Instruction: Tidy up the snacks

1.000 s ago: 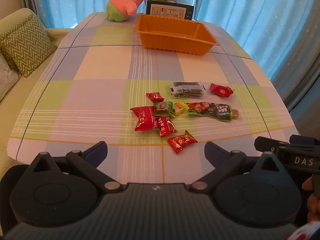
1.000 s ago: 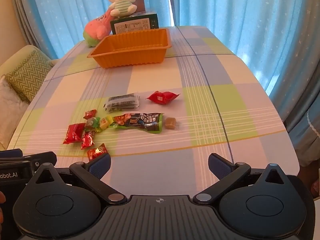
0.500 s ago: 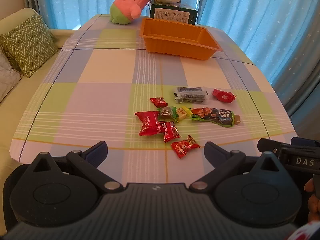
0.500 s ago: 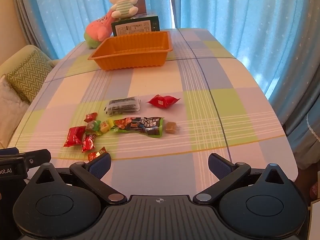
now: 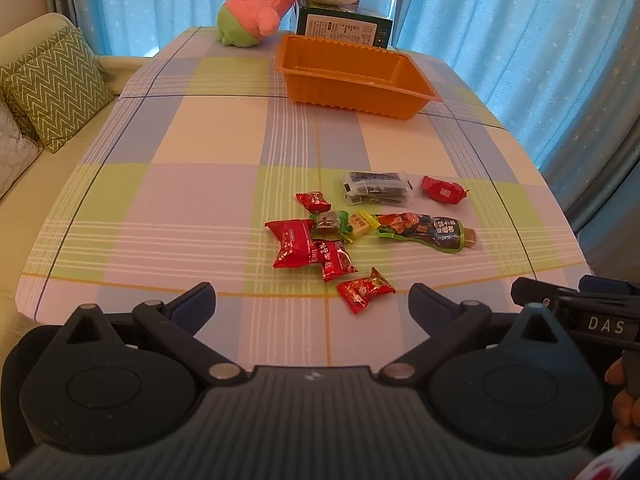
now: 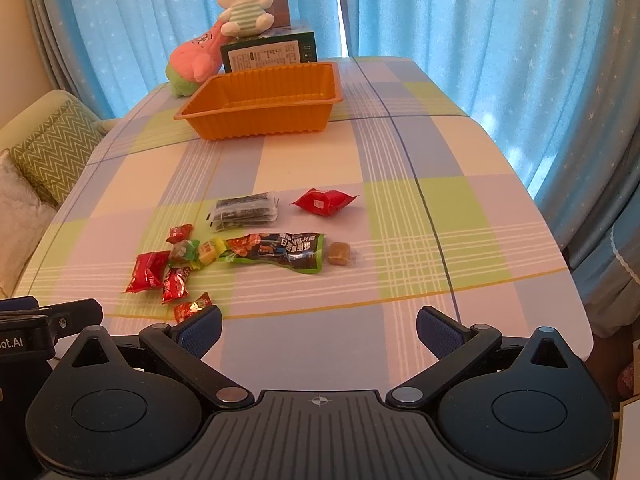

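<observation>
Both grippers hover at the near edge of the table (image 5: 168, 184), fingers spread wide, nothing gripped. The left gripper (image 5: 312, 300) has the snack cluster straight ahead: a red candy (image 5: 365, 290) lies just beyond its fingertips, slightly toward its right finger, with a small red packet (image 5: 335, 260) and a bigger red packet (image 5: 292, 242) just past that. Further out sit the long green pouch (image 5: 424, 232), the dark seaweed pack (image 5: 376, 193) and a red pillow pack (image 5: 442, 191). For the right gripper (image 6: 319, 330), the same pile sits ahead and to its left, a caramel (image 6: 339, 253) nearly dead ahead. The orange tray (image 6: 260, 120) waits far ahead, well apart from the snacks, stuffed toys (image 6: 244, 4) behind it.
</observation>
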